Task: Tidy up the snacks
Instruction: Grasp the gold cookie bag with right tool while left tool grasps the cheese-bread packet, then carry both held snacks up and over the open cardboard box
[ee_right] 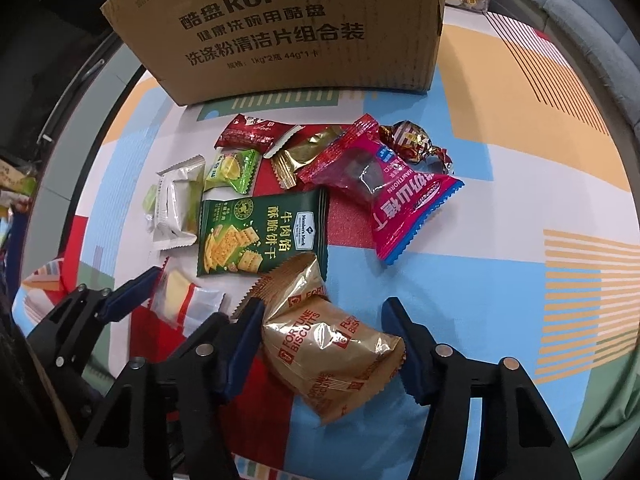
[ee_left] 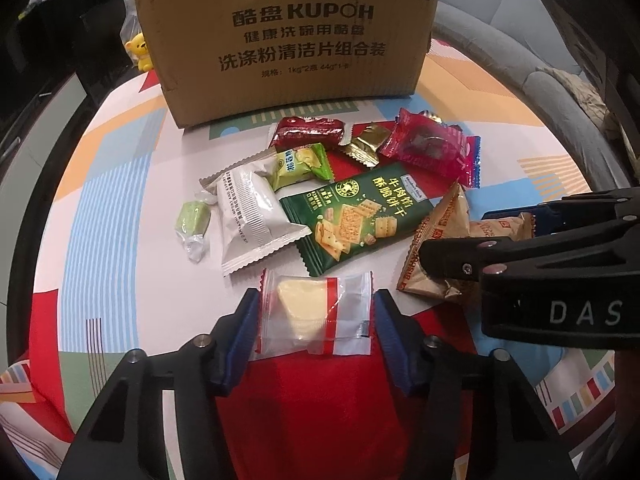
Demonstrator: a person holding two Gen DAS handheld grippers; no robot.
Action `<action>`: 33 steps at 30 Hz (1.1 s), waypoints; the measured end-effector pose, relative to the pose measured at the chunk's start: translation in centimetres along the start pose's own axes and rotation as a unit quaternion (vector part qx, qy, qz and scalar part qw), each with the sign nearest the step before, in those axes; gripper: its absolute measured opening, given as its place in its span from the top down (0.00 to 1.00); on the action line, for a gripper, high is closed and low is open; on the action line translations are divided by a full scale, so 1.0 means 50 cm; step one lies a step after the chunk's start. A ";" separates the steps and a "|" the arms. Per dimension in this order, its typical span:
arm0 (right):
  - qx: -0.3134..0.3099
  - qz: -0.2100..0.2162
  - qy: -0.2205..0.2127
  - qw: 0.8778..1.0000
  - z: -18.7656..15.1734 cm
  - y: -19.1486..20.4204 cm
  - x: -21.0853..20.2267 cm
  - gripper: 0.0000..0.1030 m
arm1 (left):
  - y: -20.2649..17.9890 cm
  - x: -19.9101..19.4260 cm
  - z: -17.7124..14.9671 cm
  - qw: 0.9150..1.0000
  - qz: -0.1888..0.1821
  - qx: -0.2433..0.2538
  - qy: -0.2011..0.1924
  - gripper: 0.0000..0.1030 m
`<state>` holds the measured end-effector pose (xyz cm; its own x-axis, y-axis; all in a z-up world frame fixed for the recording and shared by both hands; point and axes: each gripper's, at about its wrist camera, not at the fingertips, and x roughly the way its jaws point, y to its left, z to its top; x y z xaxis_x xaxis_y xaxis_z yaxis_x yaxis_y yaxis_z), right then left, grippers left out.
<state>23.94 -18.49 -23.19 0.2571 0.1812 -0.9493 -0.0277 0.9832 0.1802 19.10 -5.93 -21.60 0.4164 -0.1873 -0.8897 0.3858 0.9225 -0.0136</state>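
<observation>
Snacks sit bracketed: left claw [ee_left: 314, 312] spread around clear packet [ee_left: 316, 314], right claw [ee_right: 322, 344] spread around biscuit packet [ee_right: 336, 352].

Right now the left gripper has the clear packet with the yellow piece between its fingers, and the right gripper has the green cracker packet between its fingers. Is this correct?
Not quite. The right gripper straddles the gold Fortune Biscuits packet, as the right wrist view shows; the green cracker packet lies beyond it. The left gripper does bracket the clear packet.

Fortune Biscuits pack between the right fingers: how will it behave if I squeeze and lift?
The Fortune Biscuits pack looks puffy and crinkled, so it will probably dent before the right gripper bites. The glossy film may slip. It is likely light, and its contents probably brittle.
</observation>
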 end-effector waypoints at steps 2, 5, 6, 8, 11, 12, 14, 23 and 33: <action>0.000 0.003 -0.002 1.000 -0.002 0.001 -0.002 0.51 | -0.002 -0.001 0.000 1.000 0.001 0.003 -0.002 0.51; -0.002 0.001 -0.007 1.000 -0.001 0.001 -0.011 0.56 | -0.003 -0.002 0.002 1.000 0.003 0.005 -0.004 0.56; -0.002 0.000 -0.008 1.000 0.000 0.000 -0.013 0.57 | -0.004 -0.003 0.002 1.000 0.004 0.006 -0.004 0.57; -0.002 -0.005 -0.012 1.000 -0.001 -0.001 -0.019 0.58 | -0.006 -0.004 0.002 1.000 0.005 0.007 -0.004 0.60; 0.002 -0.006 -0.016 1.000 0.000 -0.009 -0.031 0.58 | -0.007 -0.007 0.004 1.000 0.006 0.008 -0.004 0.63; 0.003 -0.007 -0.019 1.000 0.000 -0.011 -0.036 0.59 | -0.007 -0.009 0.003 1.000 0.008 0.008 -0.005 0.63; 0.003 -0.009 -0.024 1.000 0.000 -0.012 -0.046 0.59 | -0.007 -0.016 0.006 1.000 0.010 0.007 -0.010 0.63; -0.004 -0.011 -0.048 0.999 -0.003 -0.009 -0.091 0.59 | -0.011 -0.052 0.011 1.000 0.016 0.004 -0.026 0.63; -0.010 -0.011 -0.077 0.997 -0.010 -0.006 -0.142 0.59 | -0.009 -0.098 0.020 0.999 0.029 -0.007 -0.044 0.63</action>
<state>21.63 -20.05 -16.64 0.4030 0.1561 -0.9018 -0.0389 0.9874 0.1535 17.68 -5.77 -16.76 0.5081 -0.1622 -0.8459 0.3486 0.9368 0.0297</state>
